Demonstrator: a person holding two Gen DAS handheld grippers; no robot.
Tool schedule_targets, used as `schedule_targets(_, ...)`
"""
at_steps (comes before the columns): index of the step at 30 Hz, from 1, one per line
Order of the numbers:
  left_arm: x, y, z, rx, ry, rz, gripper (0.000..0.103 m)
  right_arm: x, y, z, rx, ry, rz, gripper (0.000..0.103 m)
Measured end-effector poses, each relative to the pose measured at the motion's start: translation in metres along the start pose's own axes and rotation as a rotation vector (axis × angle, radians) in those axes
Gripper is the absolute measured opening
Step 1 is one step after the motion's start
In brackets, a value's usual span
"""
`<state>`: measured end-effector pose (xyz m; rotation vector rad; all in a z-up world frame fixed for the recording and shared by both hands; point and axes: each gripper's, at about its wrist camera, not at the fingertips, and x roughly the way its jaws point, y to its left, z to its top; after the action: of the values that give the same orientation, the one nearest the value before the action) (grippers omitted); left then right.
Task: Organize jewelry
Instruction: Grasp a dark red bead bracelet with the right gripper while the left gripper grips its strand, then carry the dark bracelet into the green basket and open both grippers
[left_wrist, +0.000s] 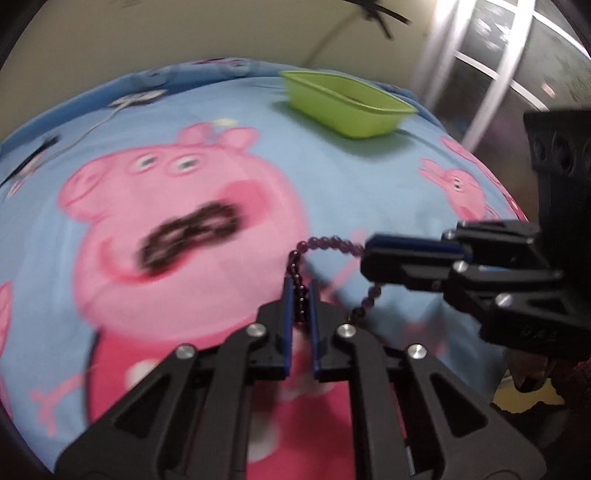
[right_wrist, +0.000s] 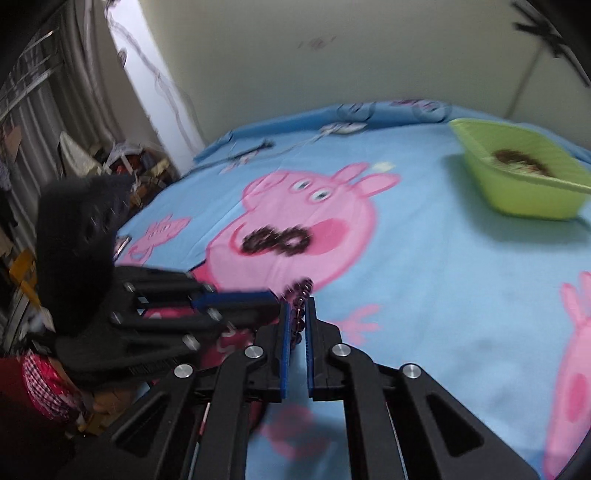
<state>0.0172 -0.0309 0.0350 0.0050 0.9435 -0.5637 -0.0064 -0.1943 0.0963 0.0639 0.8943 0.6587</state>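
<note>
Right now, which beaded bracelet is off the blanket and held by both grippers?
The purple bead bracelet, clamped by left gripper and right gripper; the dark bracelet lies loose.

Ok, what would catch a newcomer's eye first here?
Both grippers pinching one purple bead bracelet above the Peppa Pig blanket: left gripper on one side, right gripper on the other. Next, a dark bracelet on the pig's face, and the green tray far right.
</note>
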Motion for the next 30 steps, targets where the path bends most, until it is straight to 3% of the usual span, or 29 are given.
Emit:
schedule_targets(8, 0.018, -0.04, 0.063, 0.013, -0.075, -0.107, 0.007, -0.058, -0.047, 0.033, 0.017, -0.145, -0.071, 0.0)
schedule_targets(13, 0.026, -0.051, 0.128, 0.045, -0.141, -0.087, 0.007, -0.076, -0.087, 0.078, 0.043, -0.235, -0.106, 0.0)
schedule_targets(17, 0.04, -0.047, 0.186, 0.037, -0.205, -0.049, 0.008, -0.063, -0.129, 0.114, 0.119, -0.265, -0.159, 0.0)
schedule_targets(18, 0.044, -0.045, 0.195, 0.035, -0.21, -0.044, 0.01, -0.055, -0.141, 0.12, 0.143, -0.261, -0.196, 0.0)
schedule_targets(20, 0.058, -0.039, 0.21, 0.024, -0.19, -0.019, 0.025, -0.04, -0.159, 0.123, 0.179, -0.228, -0.283, 0.0)
schedule_targets(22, 0.057, -0.029, 0.209, -0.008, -0.189, 0.018, 0.025, -0.034, -0.168, 0.116, 0.224, -0.196, -0.323, 0.0)
schedule_targets(26, 0.021, 0.0, 0.176, -0.058, -0.26, 0.019, 0.026, -0.053, -0.155, 0.077, 0.288, -0.309, -0.269, 0.0)
schedule_targets(30, -0.02, 0.035, 0.118, -0.138, -0.292, 0.101, 0.026, -0.053, -0.124, 0.041, 0.299, -0.317, -0.178, 0.0)
